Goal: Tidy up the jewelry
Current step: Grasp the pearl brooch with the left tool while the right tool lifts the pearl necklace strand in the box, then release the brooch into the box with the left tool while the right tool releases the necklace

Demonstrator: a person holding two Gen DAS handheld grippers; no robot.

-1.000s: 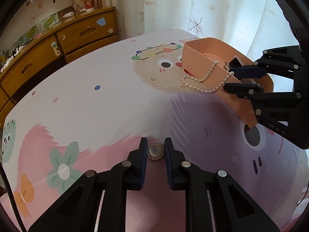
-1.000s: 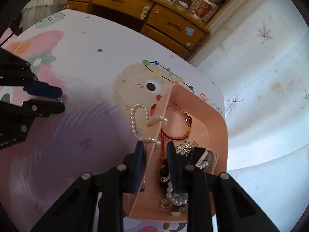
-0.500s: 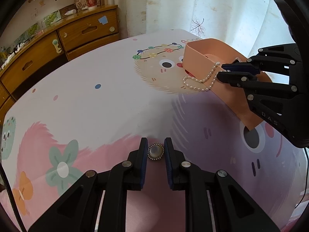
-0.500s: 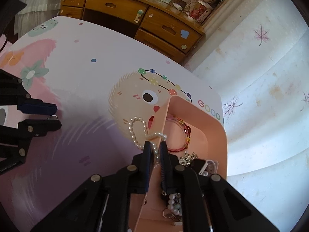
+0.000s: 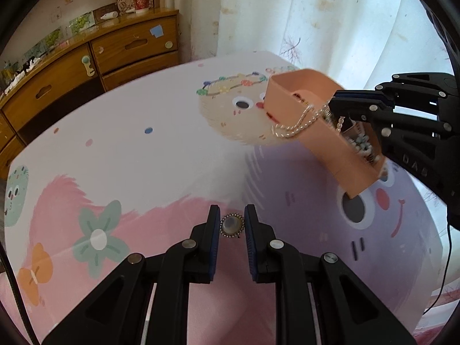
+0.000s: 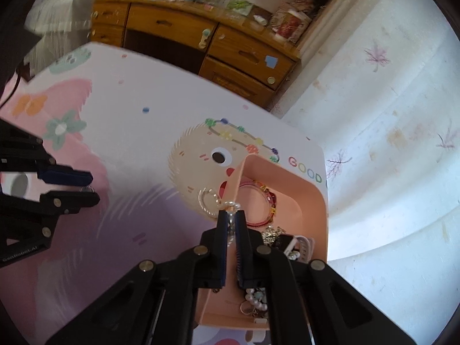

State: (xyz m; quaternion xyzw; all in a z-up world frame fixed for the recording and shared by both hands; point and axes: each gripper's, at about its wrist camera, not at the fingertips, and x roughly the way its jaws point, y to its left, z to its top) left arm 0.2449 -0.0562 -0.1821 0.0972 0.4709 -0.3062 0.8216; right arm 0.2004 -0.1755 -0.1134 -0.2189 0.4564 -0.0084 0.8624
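Observation:
My left gripper [image 5: 232, 224] is shut on a round pearl-faced ring [image 5: 231, 225], low over the pink part of the cartoon table mat [image 5: 143, 149]. The ring shows as a small glint [image 6: 86, 189] in the right wrist view. A peach box [image 5: 325, 143] of jewelry stands at the right. My right gripper [image 6: 231, 218] is shut on a white pearl strand [image 6: 208, 204] and holds it above the box's near wall [image 6: 238, 178]. The strand's loop [image 5: 296, 125] hangs outside that wall. Inside the box lie a red bead bracelet [image 6: 264, 201], a watch [image 6: 290, 243] and more pearls [image 6: 256, 299].
A wooden dresser [image 5: 86, 80] with drawers stands beyond the table's far edge. A pale curtain [image 5: 287, 14] hangs behind the box. A thin black cable [image 5: 447, 258] trails at the right edge of the table.
The right gripper's fingers closed on the pearl strand at the box wall, then rose, pulling the strand up. The left gripper kept still with the ring.

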